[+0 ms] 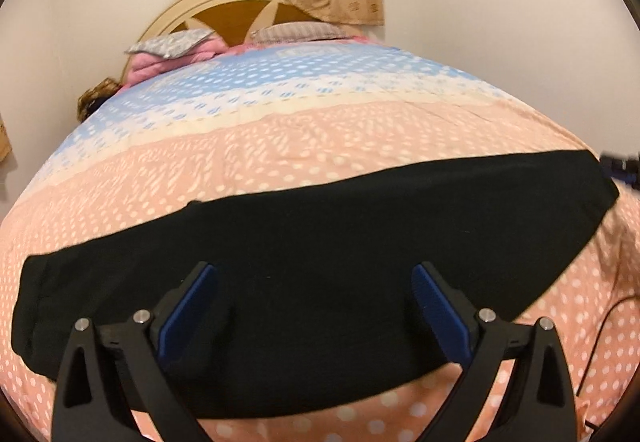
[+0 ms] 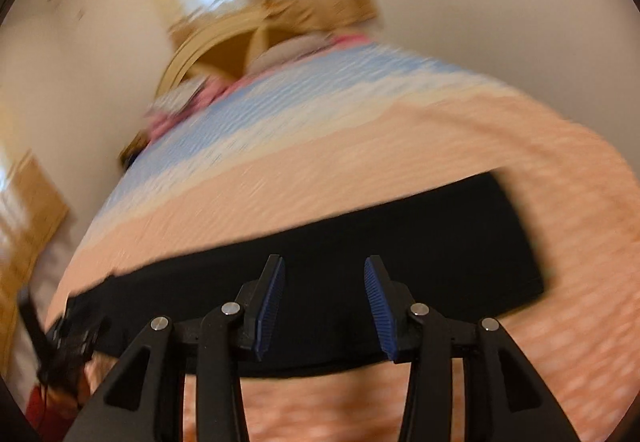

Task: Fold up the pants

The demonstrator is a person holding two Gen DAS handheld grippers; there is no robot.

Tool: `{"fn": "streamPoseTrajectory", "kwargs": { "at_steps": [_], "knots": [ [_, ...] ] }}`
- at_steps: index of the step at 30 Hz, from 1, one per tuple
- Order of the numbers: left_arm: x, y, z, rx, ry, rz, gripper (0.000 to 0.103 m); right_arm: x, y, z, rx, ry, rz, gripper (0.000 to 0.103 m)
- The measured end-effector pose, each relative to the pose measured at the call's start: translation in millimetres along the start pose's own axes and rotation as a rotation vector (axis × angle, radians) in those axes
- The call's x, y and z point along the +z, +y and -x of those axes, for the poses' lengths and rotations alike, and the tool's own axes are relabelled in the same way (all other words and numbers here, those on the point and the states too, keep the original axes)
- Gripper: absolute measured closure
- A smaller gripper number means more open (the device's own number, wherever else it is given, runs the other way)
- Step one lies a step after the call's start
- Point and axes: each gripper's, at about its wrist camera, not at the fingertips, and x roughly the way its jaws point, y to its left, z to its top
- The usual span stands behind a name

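Left wrist view shows the black, soft fabric pants (image 1: pixel 312 274) lying flat as a long band across the peach, white-dotted bedspread (image 1: pixel 280 150) of the bed, apparently already doubled leg over leg. The left tool (image 1: pixel 316 274) stands wide above the cloth, nothing between its blue ribbed pads (image 1: pixel 188 306). In the blurred right wrist view the right tool (image 2: pixel 324 270) is partly parted and empty, over the pants (image 2: pixel 440 242) nearer their squared end. The cloth looks light and limp (it should sag and drape once lifted) and not slippery on the bedding. A pinch on a corner of one short end, taking all layers, seems the best hold for the next fold.
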Motion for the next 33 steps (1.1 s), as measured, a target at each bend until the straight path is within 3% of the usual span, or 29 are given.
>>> {"fn": "streamPoseTrajectory", "kwargs": {
  "at_steps": [3, 6, 8, 11, 13, 18, 23, 25, 26, 27, 29, 31, 33],
  "knots": [
    [-13.3, 4.4, -15.0, 0.040, 0.059, -0.003, 0.003, -16.7, 31.8, -27.3, 0.039, 0.081, 0.048, 0.059],
    [-28.3, 13.4, -13.2, -0.003, 0.069, 0.036, 0.002, -47.0, 48.2, -57.0, -0.023, 0.233, 0.107, 0.059],
    [-31.3, 16.7, -10.9, -0.027, 0.076, 0.033, 0.002, -54.9, 55.3, -49.3, -0.054, 0.200, 0.157, 0.059],
    [-29.5, 20.0, -7.6, -0.038, 0.081, 0.021, 0.002, -54.9, 68.6, -47.3, -0.126, 0.270, 0.217, 0.059],
    [-25.3, 23.0, -2.0, -0.038, 0.071, 0.022, 0.002, -47.9, 76.7, -32.8, -0.137, 0.222, 0.213, 0.059],
    [-18.4, 38.8, 7.0, -0.006, 0.021, 0.061, 0.002, -23.1, 138.7, -23.0, 0.012, 0.060, 0.301, 0.059],
    [-30.2, 64.1, -2.8, 0.054, 0.072, 0.102, 0.002, -20.8, 209.6, -84.7, 0.108, 0.088, 0.340, 0.059],
    [-40.1, 68.8, -9.1, 0.050, 0.116, 0.099, 0.002, -32.7, 231.7, -113.5, 0.146, 0.150, 0.359, 0.059],
    [-42.7, 71.1, -6.6, 0.034, 0.102, 0.101, 0.002, -39.7, 237.6, -124.9, 0.160, 0.188, 0.363, 0.057],
    [-42.8, 72.4, -3.3, 0.028, 0.099, 0.090, 0.002, -51.1, 244.5, -135.4, 0.131, 0.209, 0.384, 0.054],
    [-41.0, 75.3, 1.9, 0.025, 0.094, 0.069, 0.002, -62.9, 256.4, -127.3, 0.084, 0.166, 0.450, 0.048],
    [-36.1, 84.6, 14.0, 0.058, 0.055, 0.050, 0.002, -62.4, 266.5, -115.1, 0.055, 0.123, 0.473, 0.048],
    [-28.1, 100.3, 23.4, 0.087, 0.009, 0.053, 0.002, -67.0, 269.4, -91.6, 0.124, 0.057, 0.479, 0.048]
  ]
}}
